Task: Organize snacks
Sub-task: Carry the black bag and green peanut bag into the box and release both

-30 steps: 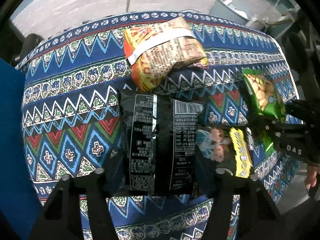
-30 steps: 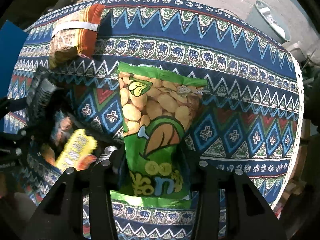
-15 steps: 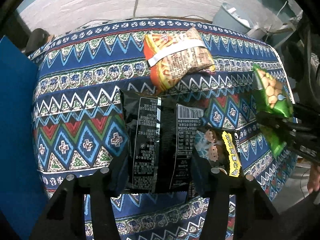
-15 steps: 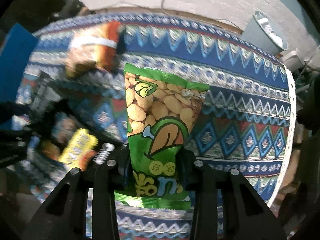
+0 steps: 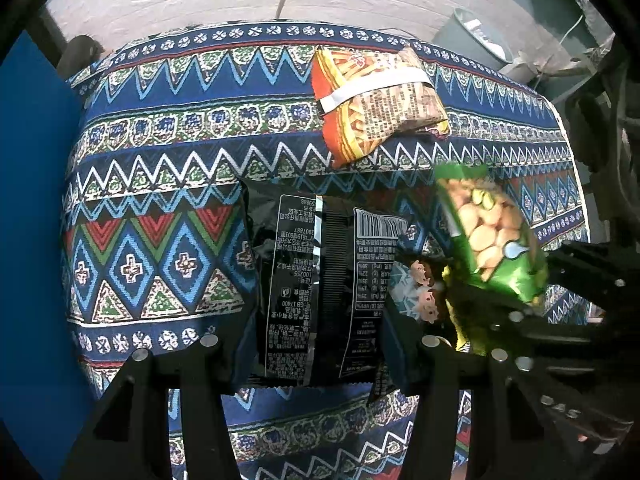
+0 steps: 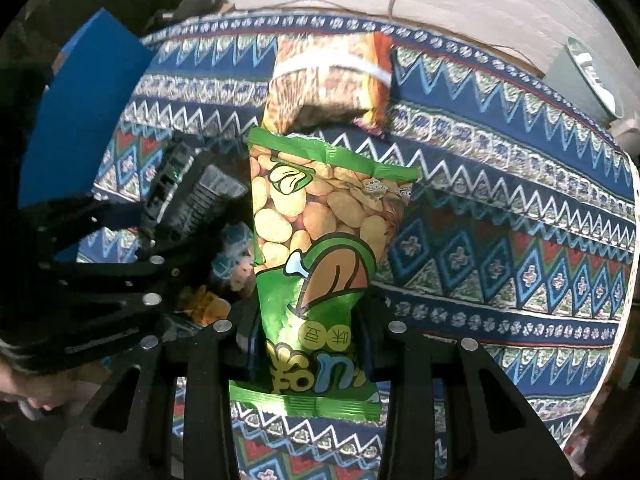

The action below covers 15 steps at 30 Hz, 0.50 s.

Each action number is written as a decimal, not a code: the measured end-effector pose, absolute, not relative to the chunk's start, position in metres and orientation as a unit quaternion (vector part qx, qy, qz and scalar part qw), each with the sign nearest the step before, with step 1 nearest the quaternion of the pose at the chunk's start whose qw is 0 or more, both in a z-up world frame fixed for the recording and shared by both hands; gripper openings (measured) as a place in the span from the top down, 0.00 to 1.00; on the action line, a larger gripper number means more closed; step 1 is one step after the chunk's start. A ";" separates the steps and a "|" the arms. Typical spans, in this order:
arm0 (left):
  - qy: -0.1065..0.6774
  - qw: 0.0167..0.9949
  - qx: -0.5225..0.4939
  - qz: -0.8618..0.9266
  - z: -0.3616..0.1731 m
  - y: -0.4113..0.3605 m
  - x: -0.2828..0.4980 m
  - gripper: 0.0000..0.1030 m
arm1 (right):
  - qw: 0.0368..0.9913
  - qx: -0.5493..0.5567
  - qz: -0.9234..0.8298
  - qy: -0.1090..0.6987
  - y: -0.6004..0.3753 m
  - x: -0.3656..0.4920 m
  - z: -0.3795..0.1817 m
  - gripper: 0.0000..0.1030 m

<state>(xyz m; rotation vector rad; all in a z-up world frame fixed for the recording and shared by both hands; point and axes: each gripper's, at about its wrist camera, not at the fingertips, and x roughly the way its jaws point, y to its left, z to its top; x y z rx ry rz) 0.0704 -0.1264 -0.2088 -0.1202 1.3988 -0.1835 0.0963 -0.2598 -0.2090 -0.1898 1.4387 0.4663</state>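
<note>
A black snack packet (image 5: pixel 316 292) is held in the left gripper (image 5: pixel 316 356), clamped across its lower part, printed back facing the camera, above the patterned tablecloth (image 5: pixel 160 184). A green bean packet (image 6: pixel 316 264) is pinched low down in the right gripper (image 6: pixel 308 344), whose jaws have just been closing further onto it — the foil is visibly waisted where it is squeezed. Both packets can be judged light, crinkly and slippery, with brittle contents, so a hold near a sealed end, with little force, is advised. An orange packet (image 5: pixel 376 100) lies further back on the cloth. A small cartoon-printed packet (image 5: pixel 420 288) is largely hidden behind the held packets; whether it rests flat cannot be told. A blue panel (image 5: pixel 28 240) is cut off at the edge.
</note>
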 end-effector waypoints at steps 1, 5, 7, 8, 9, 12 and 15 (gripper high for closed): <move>0.644 0.759 -0.055 -0.082 -0.208 -0.121 0.071 0.47 | 0.722 -0.092 0.208 0.653 -0.258 0.096 -0.212 0.66; 0.647 0.755 -0.067 -0.079 -0.205 -0.109 0.071 0.47 | 0.722 -0.102 0.208 0.651 -0.250 0.096 -0.217 0.66; 0.647 0.755 -0.068 -0.077 -0.203 -0.103 0.071 0.47 | 0.723 -0.107 0.208 0.650 -0.249 0.095 -0.216 0.66; 0.648 0.754 -0.069 -0.076 -0.202 -0.100 0.071 0.47 | 0.724 -0.112 0.207 0.648 -0.246 0.094 -0.216 0.66; 0.649 0.754 -0.069 -0.073 -0.200 -0.096 0.070 0.47 | 0.727 -0.113 0.205 0.645 -0.245 0.093 -0.216 0.66; 0.650 0.754 -0.069 -0.067 -0.198 -0.084 0.069 0.47 | 0.728 -0.117 0.205 0.644 -0.237 0.091 -0.217 0.66; 0.649 0.755 -0.065 -0.066 -0.193 -0.078 0.066 0.49 | 0.728 -0.122 0.203 0.644 -0.231 0.092 -0.219 0.66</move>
